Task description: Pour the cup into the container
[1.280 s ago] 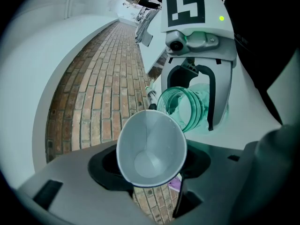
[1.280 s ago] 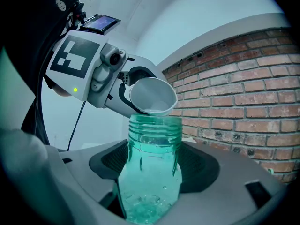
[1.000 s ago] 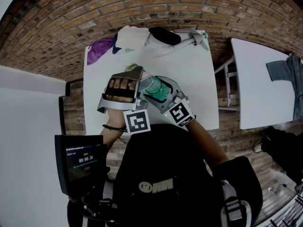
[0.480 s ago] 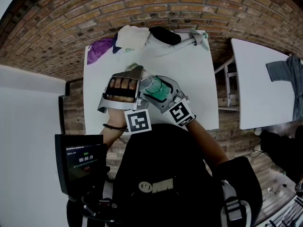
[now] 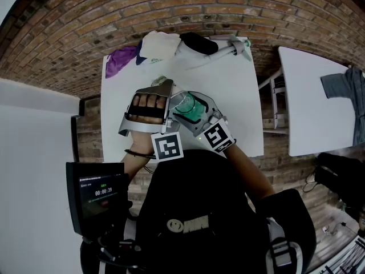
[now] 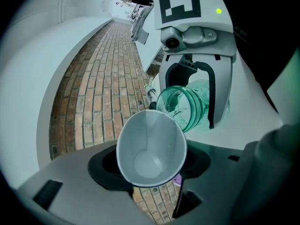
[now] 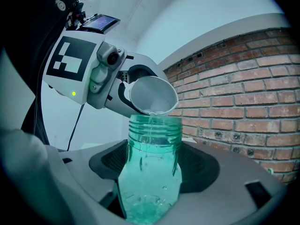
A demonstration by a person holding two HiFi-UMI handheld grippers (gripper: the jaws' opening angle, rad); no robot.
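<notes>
Now the left gripper (image 6: 149,168) pinches the light, crushable paper cup (image 6: 151,144) mid-wall, gently, tipping it at twelve o'clock over the stiff, slick green jar (image 7: 151,139), which the right gripper (image 7: 157,168) clamps by its body.

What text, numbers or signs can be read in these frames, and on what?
"00:00:39": timer on the small dark screen at lower left, head view.
Header line on that screen: too small to read.
The white logo on the black garment: blurred, unreadable.
Black-and-white square patterns, no words: left marker cube, right marker cube.
No print visible on the white paper cup or the green transparent jar.
</notes>
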